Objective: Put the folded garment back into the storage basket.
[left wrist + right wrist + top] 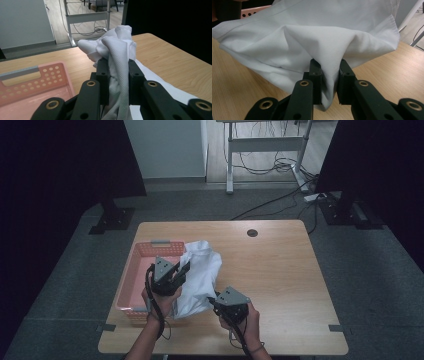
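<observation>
Above the wooden tabletop [280, 270], a crumpled white ribbed-cotton cloth [200, 275] hangs bunched; left tool [117, 75] and right tool [329, 77] each pinch a fold, beside the pink perforated plastic basket [145, 251].

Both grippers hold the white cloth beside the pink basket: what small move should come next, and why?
Probably carry the white cloth a little to the left, over the pink basket. The left gripper and right gripper are each shut on a fold of it, part of it already hangs above the basket's near edge, and the rest drapes on the table.
</observation>
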The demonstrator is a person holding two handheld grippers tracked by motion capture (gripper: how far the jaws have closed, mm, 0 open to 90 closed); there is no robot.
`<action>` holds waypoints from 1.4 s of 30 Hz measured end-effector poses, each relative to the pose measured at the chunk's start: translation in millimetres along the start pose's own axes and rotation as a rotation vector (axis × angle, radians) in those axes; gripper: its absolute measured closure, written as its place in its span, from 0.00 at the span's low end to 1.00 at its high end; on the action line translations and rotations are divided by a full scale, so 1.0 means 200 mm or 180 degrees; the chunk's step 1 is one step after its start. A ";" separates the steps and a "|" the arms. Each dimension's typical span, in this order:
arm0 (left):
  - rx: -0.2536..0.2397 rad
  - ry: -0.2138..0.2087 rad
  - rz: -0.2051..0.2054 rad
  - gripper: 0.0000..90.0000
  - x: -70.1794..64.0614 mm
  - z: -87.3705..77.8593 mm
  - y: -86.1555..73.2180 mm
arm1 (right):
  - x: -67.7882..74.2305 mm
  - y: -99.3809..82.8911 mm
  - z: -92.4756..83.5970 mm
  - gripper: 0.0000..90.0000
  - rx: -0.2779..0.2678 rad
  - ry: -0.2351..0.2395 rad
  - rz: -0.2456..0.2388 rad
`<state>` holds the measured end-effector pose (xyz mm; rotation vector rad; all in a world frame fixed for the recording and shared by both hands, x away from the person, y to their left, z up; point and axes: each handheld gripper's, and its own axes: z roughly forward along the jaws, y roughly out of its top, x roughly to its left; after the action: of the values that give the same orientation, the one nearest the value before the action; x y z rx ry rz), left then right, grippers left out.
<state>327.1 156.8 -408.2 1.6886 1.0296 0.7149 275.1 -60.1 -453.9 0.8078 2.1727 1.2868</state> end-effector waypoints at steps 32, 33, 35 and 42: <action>0.0026 0.0077 -0.0033 0.83 0.10 -0.02 -0.02 | 0.06 0.07 0.12 0.86 0.0012 0.0065 -0.0058; 0.0025 0.0079 -0.0035 0.83 0.10 -0.02 -0.02 | 0.06 0.07 0.12 0.86 0.0015 0.0064 -0.0054; 0.0015 0.0085 -0.0050 0.83 0.11 -0.02 -0.01 | 0.07 0.08 0.13 0.86 0.0010 0.0066 -0.0050; 0.0008 0.0115 -0.0047 0.83 0.16 -0.03 0.00 | 0.08 0.11 0.15 0.86 -0.0008 0.0071 -0.0064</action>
<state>336.8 186.8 -406.4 1.6740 1.0675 0.7373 289.4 -21.3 -449.2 0.7723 2.1908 1.2943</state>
